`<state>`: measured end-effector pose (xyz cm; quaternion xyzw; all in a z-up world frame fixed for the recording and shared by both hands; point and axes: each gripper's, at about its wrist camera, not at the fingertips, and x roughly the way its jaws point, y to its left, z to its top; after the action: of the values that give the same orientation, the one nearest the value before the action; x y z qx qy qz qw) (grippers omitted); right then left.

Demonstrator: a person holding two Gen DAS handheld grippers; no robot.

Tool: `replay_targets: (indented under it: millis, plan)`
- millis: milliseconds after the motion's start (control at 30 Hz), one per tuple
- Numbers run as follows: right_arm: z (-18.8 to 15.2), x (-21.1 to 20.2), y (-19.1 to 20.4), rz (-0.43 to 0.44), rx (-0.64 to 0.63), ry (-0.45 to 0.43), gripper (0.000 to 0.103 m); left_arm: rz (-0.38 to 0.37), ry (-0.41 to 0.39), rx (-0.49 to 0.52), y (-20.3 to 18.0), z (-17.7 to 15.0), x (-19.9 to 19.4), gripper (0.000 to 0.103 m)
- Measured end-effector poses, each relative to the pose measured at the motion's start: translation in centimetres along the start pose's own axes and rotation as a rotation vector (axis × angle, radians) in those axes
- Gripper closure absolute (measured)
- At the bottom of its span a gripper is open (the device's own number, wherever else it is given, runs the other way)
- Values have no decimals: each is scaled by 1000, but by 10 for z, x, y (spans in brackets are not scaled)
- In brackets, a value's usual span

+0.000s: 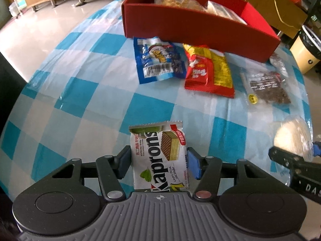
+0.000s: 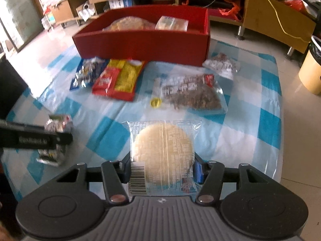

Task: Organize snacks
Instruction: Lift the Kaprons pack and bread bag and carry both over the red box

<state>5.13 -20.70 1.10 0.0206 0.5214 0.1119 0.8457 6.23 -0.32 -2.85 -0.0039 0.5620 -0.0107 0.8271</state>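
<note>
Beyond the fingertips, a blue packet (image 1: 158, 60), a red-and-yellow packet (image 1: 208, 70) and a clear bag of dark snacks (image 2: 192, 92) were seen before the red box (image 1: 180, 26) — nothing lay between. The Kaprons wafer pack (image 1: 160, 156) was clamped lengthwise in the left gripper (image 1: 159, 160); the round rice cracker (image 2: 163, 152) was pinched by the right gripper (image 2: 162, 170).

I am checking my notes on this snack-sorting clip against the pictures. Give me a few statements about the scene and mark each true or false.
1. The left gripper clamps a white Kaprons wafer packet. True.
2. The right gripper holds a red and yellow snack bag. False: it holds a clear-wrapped round pale cake.
3. The red rectangular box is empty. False: packets already lie inside.
4. A blue foil snack bag lies on the blue-and-white checked cloth in front of the box. True.
</note>
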Motion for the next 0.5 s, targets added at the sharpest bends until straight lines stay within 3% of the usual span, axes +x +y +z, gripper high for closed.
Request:
replay_targets:
  millis: [500]
  plan:
    - [29,-12,10,28,22,-73,47,-12,-75,-46,7,17,-17,38]
